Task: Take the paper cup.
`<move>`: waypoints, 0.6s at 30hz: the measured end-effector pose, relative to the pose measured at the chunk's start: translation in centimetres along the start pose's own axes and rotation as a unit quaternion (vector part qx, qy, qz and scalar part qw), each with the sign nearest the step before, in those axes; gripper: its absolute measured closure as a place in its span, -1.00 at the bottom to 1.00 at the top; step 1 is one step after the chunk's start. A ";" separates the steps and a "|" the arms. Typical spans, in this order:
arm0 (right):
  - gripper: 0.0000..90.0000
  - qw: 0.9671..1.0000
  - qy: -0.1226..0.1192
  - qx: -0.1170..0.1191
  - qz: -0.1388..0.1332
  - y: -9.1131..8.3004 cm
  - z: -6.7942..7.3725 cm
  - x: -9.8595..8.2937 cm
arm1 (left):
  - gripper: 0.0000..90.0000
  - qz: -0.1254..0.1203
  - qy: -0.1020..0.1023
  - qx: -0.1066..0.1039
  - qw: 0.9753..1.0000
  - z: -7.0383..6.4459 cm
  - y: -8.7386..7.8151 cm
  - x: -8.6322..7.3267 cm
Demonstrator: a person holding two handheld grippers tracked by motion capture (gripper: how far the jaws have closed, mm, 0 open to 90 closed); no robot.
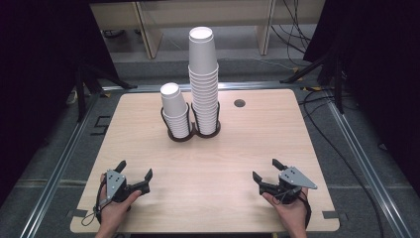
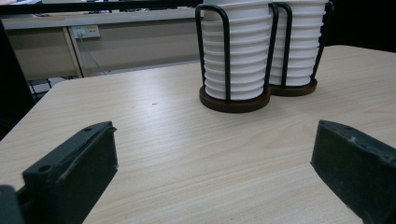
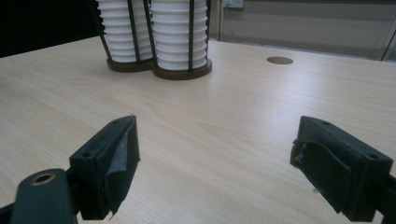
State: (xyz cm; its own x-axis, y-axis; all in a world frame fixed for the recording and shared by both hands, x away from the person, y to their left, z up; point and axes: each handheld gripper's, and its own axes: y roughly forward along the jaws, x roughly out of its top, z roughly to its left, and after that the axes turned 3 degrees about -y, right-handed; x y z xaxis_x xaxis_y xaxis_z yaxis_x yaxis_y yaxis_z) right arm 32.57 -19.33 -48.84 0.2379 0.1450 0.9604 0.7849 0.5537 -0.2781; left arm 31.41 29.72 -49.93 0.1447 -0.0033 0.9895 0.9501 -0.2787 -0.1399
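Two stacks of white paper cups stand upside down in a black wire double holder (image 1: 194, 134) at the table's middle back. The short stack (image 1: 174, 110) is on the left, the tall stack (image 1: 203, 79) on the right. My left gripper (image 1: 133, 169) rests open near the front left edge, held by a hand, with nothing between its jaws. My right gripper (image 1: 266, 169) rests open near the front right. In the left gripper view the short stack (image 2: 236, 51) is nearer, the tall stack (image 2: 296, 42) behind. In the right gripper view the tall stack (image 3: 179, 32) is nearer.
The light wooden table (image 1: 208, 163) has a round cable hole (image 1: 239, 103) at the back right. Black stands and cables lie on the floor around the table. A pale desk frame (image 1: 148, 29) stands behind.
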 end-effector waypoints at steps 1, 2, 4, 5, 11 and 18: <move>-0.67 1.000 -0.001 -0.005 0.000 0.0 0.0 0.0 | -1.00 0.000 0.000 0.001 1.000 0.0 0.0 0.0; -0.67 1.000 0.000 -0.004 0.000 0.0 0.0 0.0 | -1.00 -0.001 -0.001 0.001 1.000 0.0 0.0 0.0; -0.67 1.000 0.001 -0.002 -0.005 0.0 0.0 0.0 | -1.00 -0.001 -0.003 0.003 1.000 0.0 0.0 0.0; -0.67 1.000 -0.001 -0.002 -0.004 0.0 0.0 0.0 | -1.00 -0.001 -0.003 0.004 1.000 0.0 0.0 0.0; -0.67 1.000 -0.006 0.000 0.006 0.0 0.1 0.0 | -1.00 0.010 -0.001 -0.003 1.000 0.0 -0.3 0.1; -0.67 1.000 -0.005 0.015 -0.011 -0.2 0.5 1.7 | -1.00 0.001 -0.018 -0.029 0.999 0.0 -0.8 0.3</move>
State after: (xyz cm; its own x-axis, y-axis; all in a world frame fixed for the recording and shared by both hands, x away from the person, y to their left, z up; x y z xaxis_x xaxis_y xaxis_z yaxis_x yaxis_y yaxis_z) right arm 32.59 -18.78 -47.11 0.2147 0.1416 0.9664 0.7722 0.5812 -0.2567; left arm 30.66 29.94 -49.56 0.1577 0.0312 0.9870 0.9324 -0.3338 -0.1384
